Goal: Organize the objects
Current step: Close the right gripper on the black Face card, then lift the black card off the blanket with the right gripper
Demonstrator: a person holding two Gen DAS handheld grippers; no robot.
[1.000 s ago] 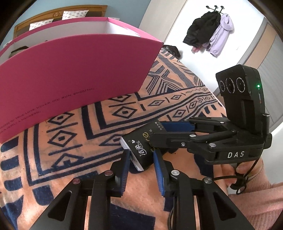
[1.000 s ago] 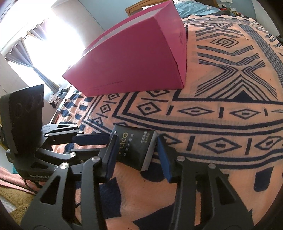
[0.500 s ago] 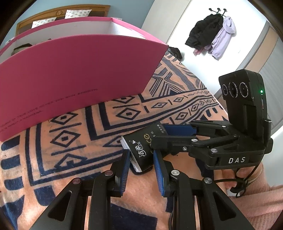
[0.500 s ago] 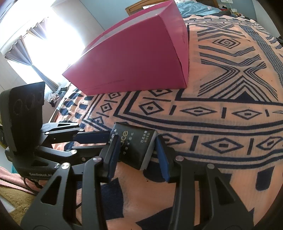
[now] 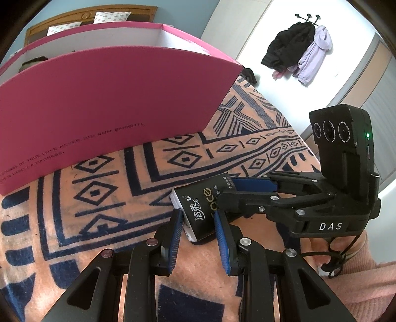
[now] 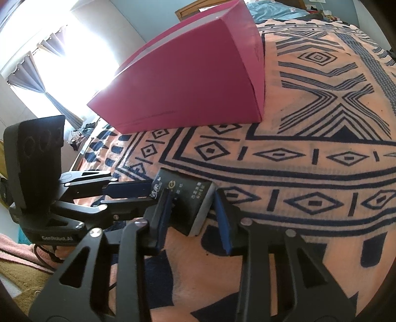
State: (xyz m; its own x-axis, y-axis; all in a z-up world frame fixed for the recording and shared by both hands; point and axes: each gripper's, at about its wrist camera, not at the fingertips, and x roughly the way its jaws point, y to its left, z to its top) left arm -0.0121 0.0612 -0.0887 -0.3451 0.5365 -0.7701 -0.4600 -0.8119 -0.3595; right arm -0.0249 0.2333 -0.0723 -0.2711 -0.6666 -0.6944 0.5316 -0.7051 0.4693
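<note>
A black tissue pack with white ends lies on the patterned blanket; it also shows in the right wrist view. My left gripper straddles one end of it, jaws open with small gaps at each side. My right gripper straddles the other end from the right, jaws open, and shows in the left wrist view. A large pink box with an open top stands beyond the pack, also seen in the right wrist view.
The orange and navy blanket covers the bed. A wooden headboard and pillows lie behind the box. Coats hang on a rack at the far wall. A bright window with curtains is at left.
Both grippers have slid further along the tissue pack and their jaws have narrowed slightly around it. The pack has stayed on the blanket.
</note>
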